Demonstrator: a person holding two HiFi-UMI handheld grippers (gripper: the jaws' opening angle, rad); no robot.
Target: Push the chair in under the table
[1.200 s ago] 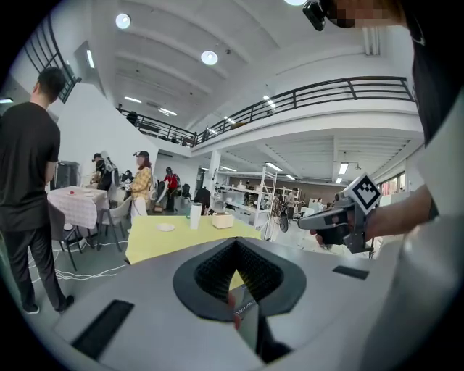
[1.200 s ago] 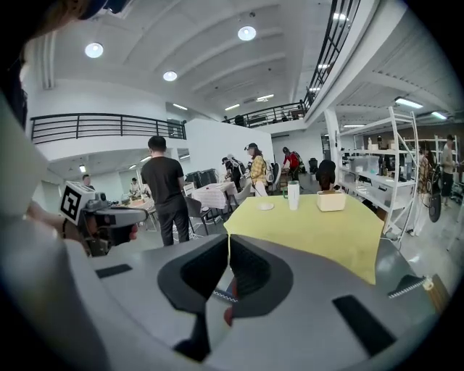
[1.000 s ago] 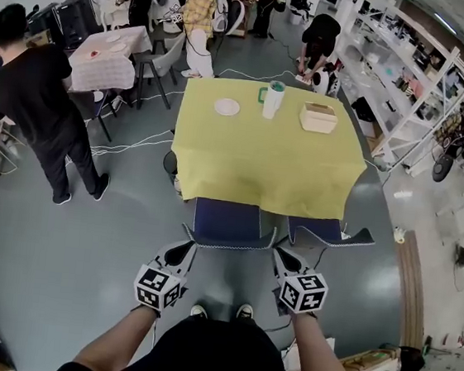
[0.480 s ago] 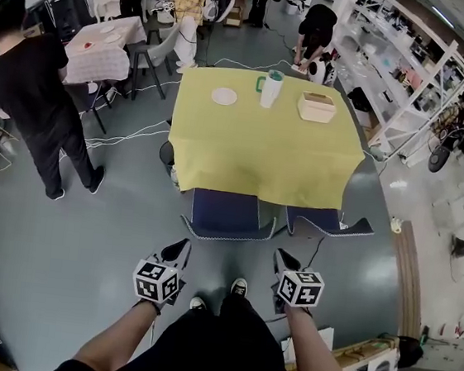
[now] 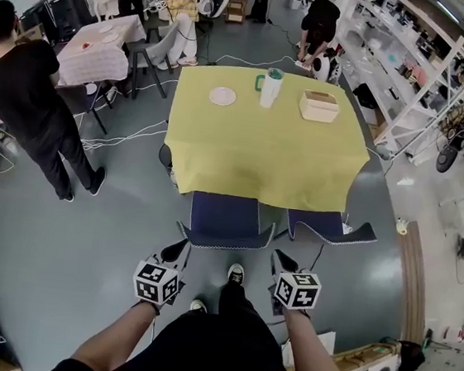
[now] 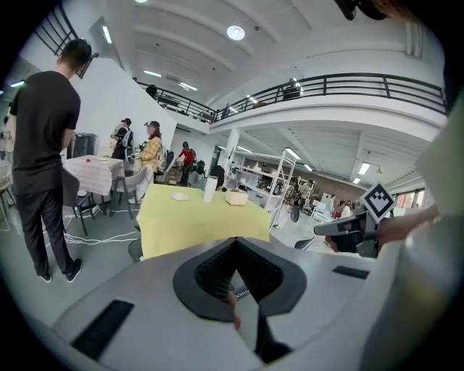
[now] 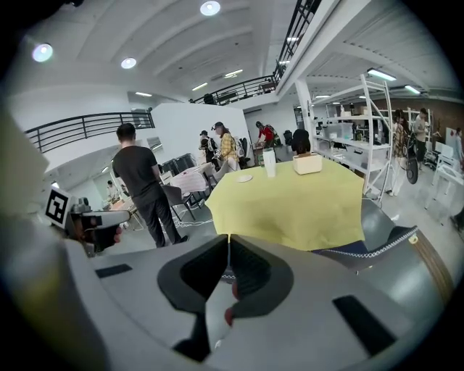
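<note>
**Head view:** A blue chair (image 5: pixel 225 219) stands at the near edge of the yellow-draped bench (image 5: pixel 264 155), its seat partly under the overhanging cloth and its back rail facing the camera. The left hand-held gripper (image 5: pixel 180 249) and the right hand-held gripper (image 5: pixel 279 258) point at the two ends of that rail from just behind it, with a strip of floor showing between. A second chair (image 5: pixel 332 228) sits at the bench's near right corner. Along the far edge of the bench are a white plate (image 5: pixel 223 96), a tall white jug (image 5: pixel 271 88) and a pale box (image 5: pixel 318 106). A person in black (image 5: pixel 26 103) stands on the floor well left of the bench.

**Left gripper view:** The jaws are pressed together with nothing between them. The bench lies straight ahead, and the other gripper juts in from the right.

**Right gripper view:** These jaws also meet tip to tip and are empty. The bench fills the middle distance, and the stitched edge of the second chair shows below its right corner.
</note>
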